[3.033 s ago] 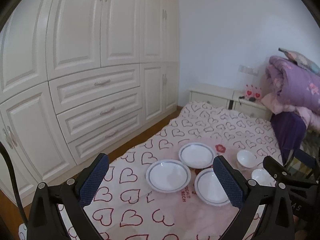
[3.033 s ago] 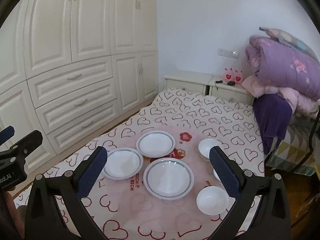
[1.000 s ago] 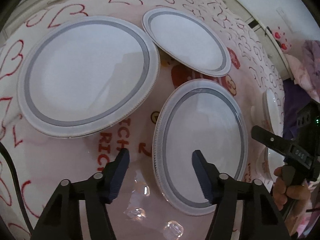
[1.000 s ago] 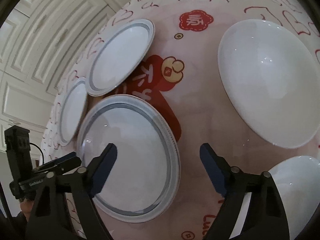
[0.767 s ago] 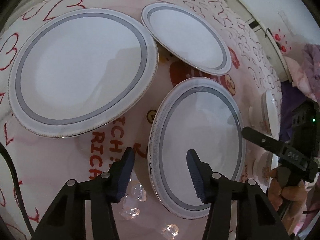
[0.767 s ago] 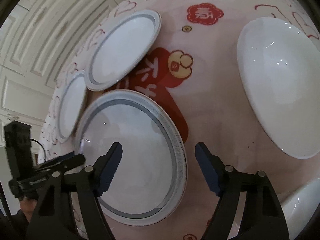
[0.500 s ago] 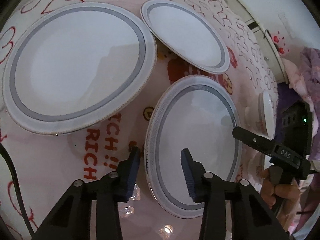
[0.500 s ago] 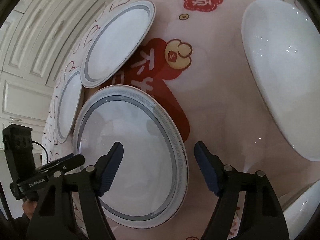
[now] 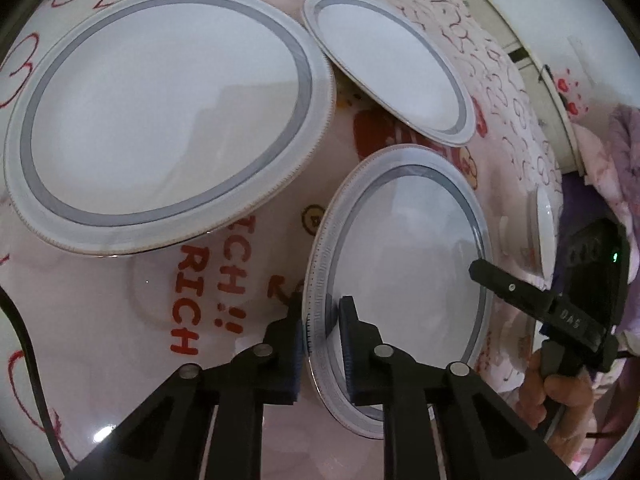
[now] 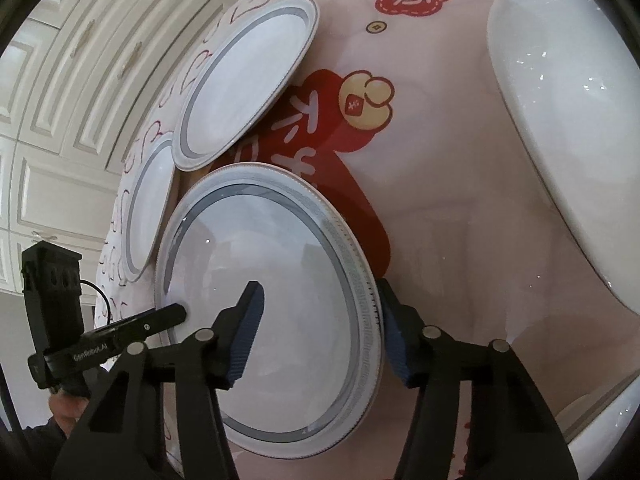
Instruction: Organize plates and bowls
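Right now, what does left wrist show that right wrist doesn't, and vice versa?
Left wrist only: the left gripper pinching the near plate's rim, red "RICH" lettering, and a purple blanket.

Right wrist only: the right gripper straddling that plate's opposite rim, not yet shut, a large white bowl and white cabinet doors.

Both: the same near plate, two more grey-banded plates and the heart-print cloth.

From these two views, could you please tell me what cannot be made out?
- Left wrist view: the bowl is seen edge-on, partly behind the right gripper.
- Right wrist view: the lower bowl is cut off by the frame edge.
- Both views: whether the left gripper is actually squeezing the near plate; its fingers hide the contact.
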Demonstrator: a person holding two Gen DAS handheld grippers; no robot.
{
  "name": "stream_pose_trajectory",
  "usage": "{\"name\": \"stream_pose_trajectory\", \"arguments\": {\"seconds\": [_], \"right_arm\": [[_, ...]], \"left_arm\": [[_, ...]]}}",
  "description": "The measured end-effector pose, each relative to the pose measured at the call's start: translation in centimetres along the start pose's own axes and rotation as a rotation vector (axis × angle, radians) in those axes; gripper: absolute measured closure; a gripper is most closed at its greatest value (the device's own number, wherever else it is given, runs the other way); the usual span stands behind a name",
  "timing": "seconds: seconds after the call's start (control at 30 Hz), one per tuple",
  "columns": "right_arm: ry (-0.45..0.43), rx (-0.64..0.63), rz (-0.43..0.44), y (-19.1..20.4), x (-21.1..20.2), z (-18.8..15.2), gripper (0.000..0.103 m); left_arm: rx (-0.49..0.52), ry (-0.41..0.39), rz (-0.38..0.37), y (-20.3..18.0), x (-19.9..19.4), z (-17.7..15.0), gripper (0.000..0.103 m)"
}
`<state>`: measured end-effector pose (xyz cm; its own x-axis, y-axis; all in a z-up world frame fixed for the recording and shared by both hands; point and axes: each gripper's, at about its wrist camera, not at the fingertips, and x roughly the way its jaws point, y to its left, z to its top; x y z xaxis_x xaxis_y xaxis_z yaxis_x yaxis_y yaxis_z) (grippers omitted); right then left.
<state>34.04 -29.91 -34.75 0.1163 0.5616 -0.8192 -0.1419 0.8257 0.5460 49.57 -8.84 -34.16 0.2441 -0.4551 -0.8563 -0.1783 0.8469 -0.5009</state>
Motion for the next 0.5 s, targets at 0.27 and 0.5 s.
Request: {"name": "stream_pose_trajectory", "arguments": {"seconds": [0.27,0.5], "right_arm": [[-0.004,0.003,-0.005,0.5,0.0,-1.1,0.067],[-0.034,-0.005,-0.013,1.9,-0.9,-2.6,0.07]], "left_arm": [[0.01,-0.033,0.04,-0.4,-1.2,-0.8,0.091],[0.018,-0.062,0.041,-0.2,-3.5,-1.5,0.091]]}}
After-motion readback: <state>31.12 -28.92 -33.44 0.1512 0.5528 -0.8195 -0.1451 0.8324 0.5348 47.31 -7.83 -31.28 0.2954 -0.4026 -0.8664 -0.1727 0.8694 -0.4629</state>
